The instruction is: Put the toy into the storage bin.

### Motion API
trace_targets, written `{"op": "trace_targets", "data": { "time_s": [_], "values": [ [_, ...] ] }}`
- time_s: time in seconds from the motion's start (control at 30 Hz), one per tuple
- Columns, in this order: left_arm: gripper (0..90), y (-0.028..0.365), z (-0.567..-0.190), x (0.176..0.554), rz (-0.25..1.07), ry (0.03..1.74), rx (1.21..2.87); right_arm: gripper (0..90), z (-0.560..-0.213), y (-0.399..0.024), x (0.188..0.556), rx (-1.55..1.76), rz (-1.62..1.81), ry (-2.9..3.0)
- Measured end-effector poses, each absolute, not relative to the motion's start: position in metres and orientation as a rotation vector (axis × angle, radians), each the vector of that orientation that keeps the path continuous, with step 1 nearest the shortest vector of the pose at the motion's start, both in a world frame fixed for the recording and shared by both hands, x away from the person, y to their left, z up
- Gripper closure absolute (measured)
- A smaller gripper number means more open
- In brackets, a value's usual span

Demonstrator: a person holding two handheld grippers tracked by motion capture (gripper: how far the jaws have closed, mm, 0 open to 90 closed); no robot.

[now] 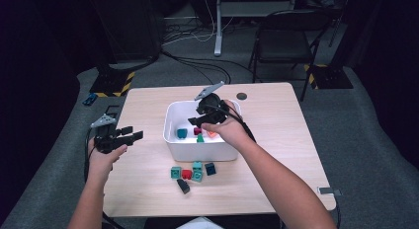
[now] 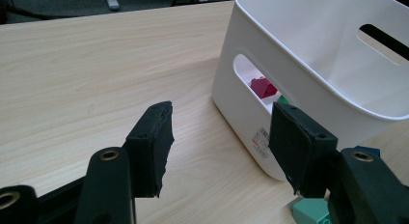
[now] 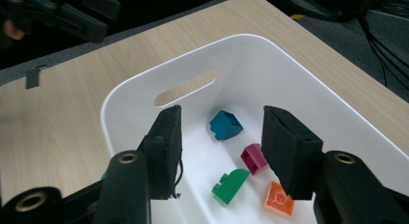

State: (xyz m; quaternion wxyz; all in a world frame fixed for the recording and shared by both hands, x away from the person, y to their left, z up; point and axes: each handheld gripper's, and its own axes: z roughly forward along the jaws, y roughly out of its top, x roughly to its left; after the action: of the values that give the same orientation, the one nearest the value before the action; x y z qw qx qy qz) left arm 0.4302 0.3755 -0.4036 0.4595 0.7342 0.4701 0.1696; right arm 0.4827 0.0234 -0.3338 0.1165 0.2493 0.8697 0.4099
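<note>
Right gripper [image 1: 200, 121] hangs over the white plastic bin [image 1: 170, 140], black jaws apart with nothing between them. Looking along it, the pads frame four small toy building blocks on the bin floor: a teal sloped block [image 3: 225, 124], a magenta block [image 3: 254, 158], a green arched block [image 3: 230, 184] and an orange block [image 3: 279, 199]. They lie apart from one another, near the bin's middle. My reading: sorting work, loose blocks into the bin, and this gripper stands empty above the ones already in.

Left gripper [image 1: 129, 135] is held off to the bin's left, above bare tabletop, jaws wide and empty. It points toward the bin's near-left corner; through the handle slot [image 2: 251, 74] a bit of magenta shows. It looks parked, waiting its turn, kept clear of the other hand's path.

Still outside, in front of the bin on the person's side: a huddle of blocks, two teal ones [image 1: 175, 172] [image 1: 197, 171], a red one [image 1: 187, 174], a dark blue one [image 1: 210, 168], and a black one [image 1: 183, 185] lying a little nearer the table edge. Probably next to go in.

Surface: pale wood-grain table [image 1: 276, 130], a round dark cable grommet [image 1: 241, 96] near the far edge. Room is dim, grey carpet, a black folding chair [image 1: 286, 36] beyond the table, cables trailing on the floor, yellow-black striped stand bases at both far corners.
</note>
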Motion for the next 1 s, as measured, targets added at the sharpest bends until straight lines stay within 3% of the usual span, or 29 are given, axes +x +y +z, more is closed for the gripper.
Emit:
{"op": "trace_targets", "data": {
  "time_s": [0.5, 1.0],
  "values": [
    [41.0, 0.374, -0.405, 0.430, 0.416, 1.162, 1.817, 48.9, -0.329, 0.007, 0.432, 0.613, 1.255, 2.566],
    [41.0, 0.372, -0.405, 0.430, 0.419, 1.160, 1.820, 48.9, -0.370, 0.003, 0.386, 0.531, 1.267, 2.588]
  ]
}}
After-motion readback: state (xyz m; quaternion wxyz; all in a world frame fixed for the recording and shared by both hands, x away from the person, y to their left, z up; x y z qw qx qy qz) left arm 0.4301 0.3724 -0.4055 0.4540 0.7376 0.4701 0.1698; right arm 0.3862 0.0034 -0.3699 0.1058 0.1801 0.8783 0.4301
